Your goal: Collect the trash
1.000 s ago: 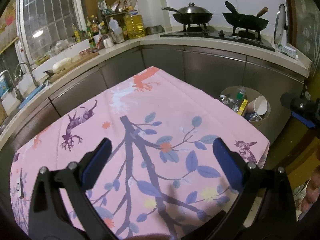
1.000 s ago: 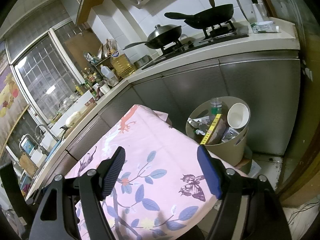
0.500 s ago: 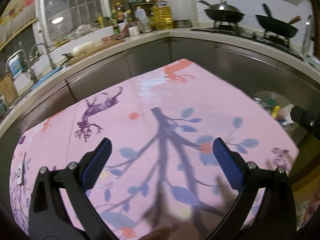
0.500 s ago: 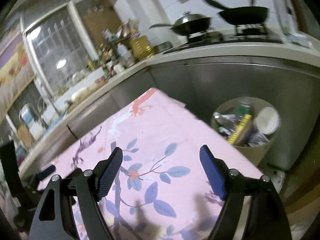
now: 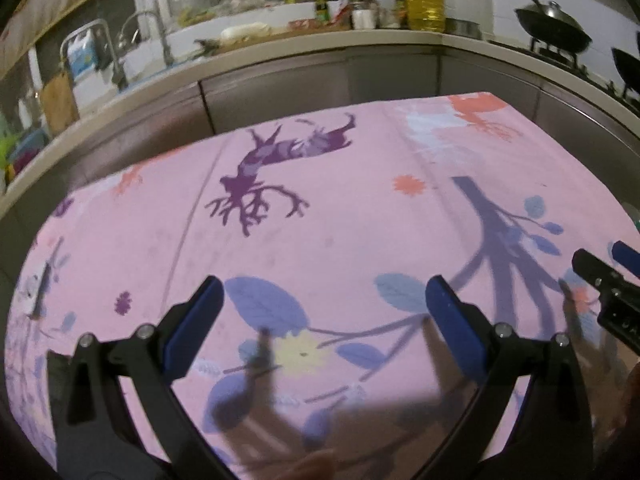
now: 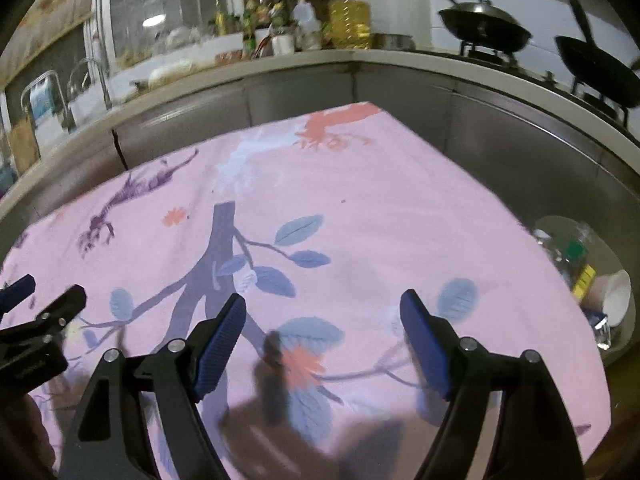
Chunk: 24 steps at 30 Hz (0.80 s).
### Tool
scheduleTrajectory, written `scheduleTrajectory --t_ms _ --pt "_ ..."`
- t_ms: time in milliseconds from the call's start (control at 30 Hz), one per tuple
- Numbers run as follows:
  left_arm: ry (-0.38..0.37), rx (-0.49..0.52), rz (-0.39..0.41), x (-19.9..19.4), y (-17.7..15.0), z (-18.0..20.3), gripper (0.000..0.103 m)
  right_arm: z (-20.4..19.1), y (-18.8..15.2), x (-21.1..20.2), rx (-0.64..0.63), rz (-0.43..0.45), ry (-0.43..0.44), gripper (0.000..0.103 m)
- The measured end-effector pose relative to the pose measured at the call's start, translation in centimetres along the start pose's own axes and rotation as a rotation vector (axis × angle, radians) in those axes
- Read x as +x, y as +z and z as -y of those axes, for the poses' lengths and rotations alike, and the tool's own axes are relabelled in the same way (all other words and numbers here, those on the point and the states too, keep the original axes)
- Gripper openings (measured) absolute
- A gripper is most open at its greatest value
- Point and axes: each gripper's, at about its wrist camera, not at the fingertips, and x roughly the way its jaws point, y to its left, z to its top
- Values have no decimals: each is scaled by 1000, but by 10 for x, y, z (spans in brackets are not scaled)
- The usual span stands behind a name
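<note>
Both grippers are held low over the table (image 5: 360, 184), which is covered by a pink cloth printed with branches, leaves and deer. The left gripper (image 5: 324, 300) is seen with its jaws spread wide and nothing between them; the right gripper (image 6: 322, 314) is likewise spread and empty. In the left wrist view the right gripper's tip appears at about 3 o'clock; in the right wrist view the left gripper's tip appears at about 9 o'clock, so the two are judged to be side by side.

No loose trash can be made out on the cloth in either view. A small flat object (image 5: 40, 292) lies at the cloth's edge at about 9 o'clock in the left wrist view, but it is too blurred to be identified. The collected trash is found in the round bin (image 6: 560, 226) standing on the floor beside the table, at about 3 o'clock in the right wrist view: a plastic bottle (image 6: 572, 252) with a green cap, a white paper cup (image 6: 614, 298) and a yellow wrapper (image 6: 583, 278) are visible inside it.

Such items are judged to be light, thin-walled and easily crushed. A bottle would best be taken across its body, a cup by its rim, with a gentle squeeze. The task appears to be at or near its end.
</note>
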Motion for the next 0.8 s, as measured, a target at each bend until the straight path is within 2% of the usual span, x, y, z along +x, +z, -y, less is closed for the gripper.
scheduleTrajectory --t_ms 167,267,333,400,467,800 --pt "0 -23 -8 16 -1 -11 97 -9 1 20 -3 -47 -24 77" --pt "-7 -41 -20 24 -2 -16 97 -13 3 28 -16 -72 -38 81" --pt "-15 -42 -38 31 -3 -17 97 -15 3 32 -19 -86 -46 91" --pt "-23 -41 -66 37 -3 -16 97 -16 4 37 -13 -96 -56 97" --pt "-35 -44 -97 43 -3 -17 97 -16 4 38 -12 -95 -57 97" --pt "-51 -75 -105 47 -5 -20 98 -17 4 37 -8 -95 -55 97"
